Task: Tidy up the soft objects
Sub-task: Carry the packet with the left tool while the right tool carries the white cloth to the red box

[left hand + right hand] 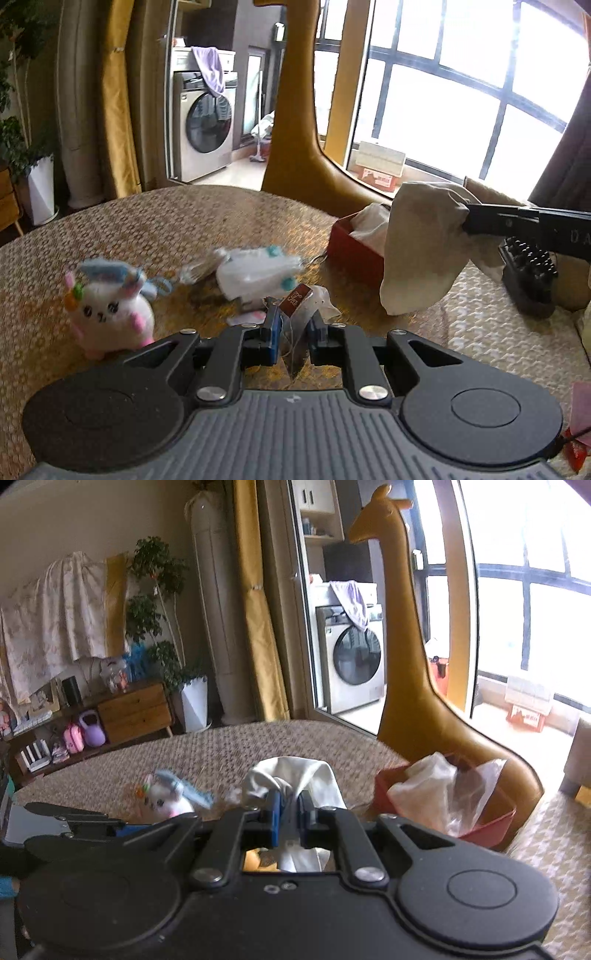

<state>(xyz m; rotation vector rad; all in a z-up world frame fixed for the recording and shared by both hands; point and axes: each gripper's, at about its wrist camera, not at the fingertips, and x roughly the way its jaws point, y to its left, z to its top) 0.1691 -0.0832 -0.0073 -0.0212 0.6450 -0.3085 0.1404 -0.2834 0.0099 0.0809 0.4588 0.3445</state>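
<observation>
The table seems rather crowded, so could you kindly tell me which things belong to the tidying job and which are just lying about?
Part of the job:
- cream cloth, held in the right tool
- tea bag, held in the left tool
- plush bunny
- white plush toy
- red bin

Just lying about:
- black brush
- giraffe figure
- washing machine

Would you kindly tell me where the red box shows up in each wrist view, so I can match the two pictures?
Left wrist view: the red box sits right of centre on the table, partly hidden by the cream cloth that the right hand-held gripper holds.
Right wrist view: it is at the right, at the foot of the giraffe.
Shared landmark: the washing machine behind the glass door.
</observation>
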